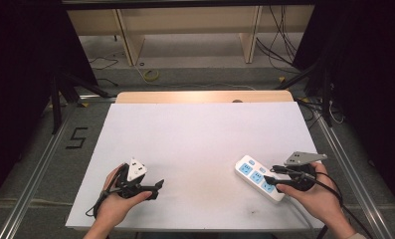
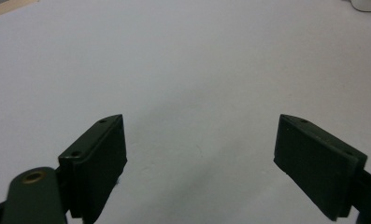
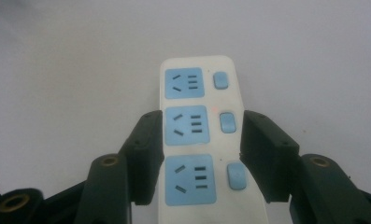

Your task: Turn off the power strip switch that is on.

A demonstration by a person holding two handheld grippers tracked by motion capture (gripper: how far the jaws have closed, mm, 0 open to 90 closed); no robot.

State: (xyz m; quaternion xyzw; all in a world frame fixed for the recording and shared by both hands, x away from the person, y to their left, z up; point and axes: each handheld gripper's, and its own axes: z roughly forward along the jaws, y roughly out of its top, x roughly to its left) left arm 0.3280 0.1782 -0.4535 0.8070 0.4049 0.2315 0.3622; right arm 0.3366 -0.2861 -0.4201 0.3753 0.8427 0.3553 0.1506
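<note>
One power strip (image 1: 259, 178), white, three blue sockets with switches, lying near the table's (image 1: 195, 129) front right corner; rigid, smooth-sided plastic, probably light, best taken across its long sides. Right gripper (image 3: 202, 158) straddles it mid-length, pads at or just off both sides, firm clamping not confirmable. Left gripper (image 2: 199, 161) released, empty, well left of the strip across bare tabletop.

Power strip (image 3: 202, 140) — near end cut off
</note>
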